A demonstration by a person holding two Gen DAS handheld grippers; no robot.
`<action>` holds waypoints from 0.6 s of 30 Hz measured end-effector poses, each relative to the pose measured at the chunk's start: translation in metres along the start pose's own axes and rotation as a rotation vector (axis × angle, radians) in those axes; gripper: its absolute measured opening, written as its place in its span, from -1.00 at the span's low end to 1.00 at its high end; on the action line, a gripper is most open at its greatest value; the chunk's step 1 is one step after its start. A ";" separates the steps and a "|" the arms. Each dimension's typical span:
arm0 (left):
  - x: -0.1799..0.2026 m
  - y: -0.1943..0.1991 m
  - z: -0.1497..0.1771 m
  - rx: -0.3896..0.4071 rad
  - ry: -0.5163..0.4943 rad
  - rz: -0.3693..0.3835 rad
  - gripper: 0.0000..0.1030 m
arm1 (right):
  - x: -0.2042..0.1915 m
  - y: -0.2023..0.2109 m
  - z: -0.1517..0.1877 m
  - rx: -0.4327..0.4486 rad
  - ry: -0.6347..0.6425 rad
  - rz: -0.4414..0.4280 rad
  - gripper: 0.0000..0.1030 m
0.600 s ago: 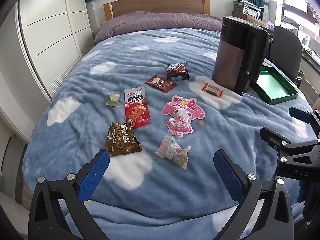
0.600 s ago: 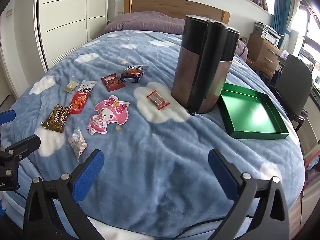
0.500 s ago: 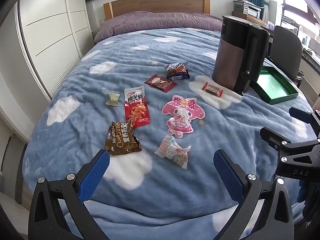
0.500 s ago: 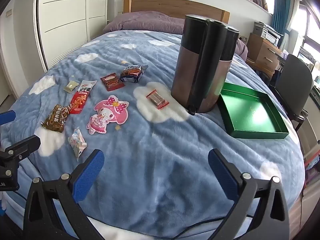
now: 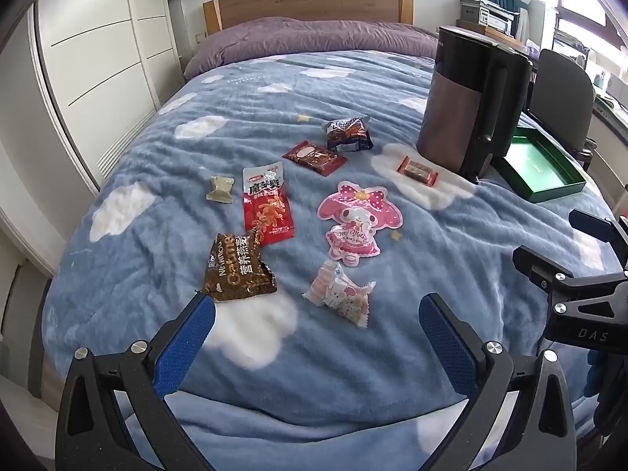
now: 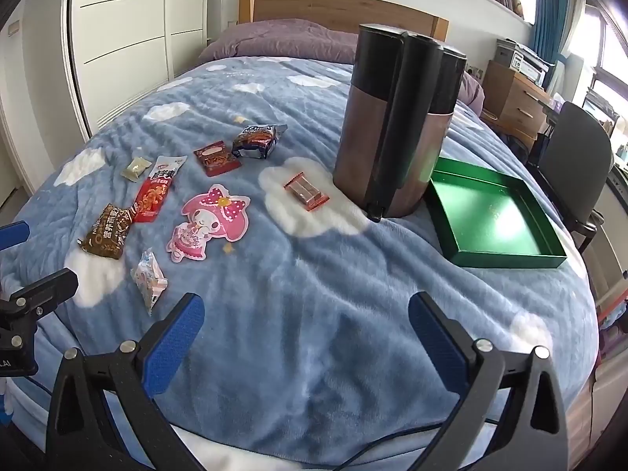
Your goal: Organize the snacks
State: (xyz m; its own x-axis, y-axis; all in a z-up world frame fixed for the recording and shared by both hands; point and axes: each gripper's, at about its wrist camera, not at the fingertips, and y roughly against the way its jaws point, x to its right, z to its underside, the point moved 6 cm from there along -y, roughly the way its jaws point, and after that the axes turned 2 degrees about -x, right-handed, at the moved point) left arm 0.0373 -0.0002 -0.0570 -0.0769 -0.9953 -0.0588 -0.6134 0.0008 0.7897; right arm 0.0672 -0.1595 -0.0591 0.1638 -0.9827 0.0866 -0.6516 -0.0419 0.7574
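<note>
Both the left claw (image 5: 317,327) and the right claw (image 6: 306,324) hang wide apart and empty above the blue cloud-print bed blanket (image 6: 314,282). Foil and plastic snack packets (image 5: 269,206) lie scattered at ten o'clock from the tall brown-and-black bin (image 6: 396,117); the shallow green cardboard tray (image 6: 490,216) sits at its four o'clock.

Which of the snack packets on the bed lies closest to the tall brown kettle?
The small red-orange wrapped bar, alone on the white cloud patch just beside the kettle. All other packets lie further off, to its left.
</note>
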 end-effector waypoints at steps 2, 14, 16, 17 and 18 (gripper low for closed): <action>-0.001 0.001 -0.002 -0.006 0.002 0.004 0.98 | 0.000 0.000 0.000 -0.001 0.000 0.000 1.00; -0.001 0.001 -0.002 -0.009 0.001 0.005 0.98 | 0.002 -0.004 -0.001 -0.009 -0.004 0.001 1.00; 0.000 0.001 -0.001 -0.011 0.001 0.007 0.98 | 0.002 -0.005 -0.001 -0.010 -0.004 0.001 1.00; 0.000 0.000 -0.001 -0.012 0.000 0.005 0.98 | 0.002 -0.005 -0.001 -0.011 -0.003 0.002 1.00; 0.000 0.000 -0.001 -0.013 0.001 0.006 0.98 | 0.002 -0.005 -0.001 -0.011 -0.004 0.000 1.00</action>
State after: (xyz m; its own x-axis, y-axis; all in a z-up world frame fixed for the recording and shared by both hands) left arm 0.0379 -0.0006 -0.0568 -0.0801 -0.9953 -0.0536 -0.6029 0.0056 0.7978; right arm 0.0712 -0.1613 -0.0618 0.1608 -0.9833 0.0847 -0.6432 -0.0393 0.7647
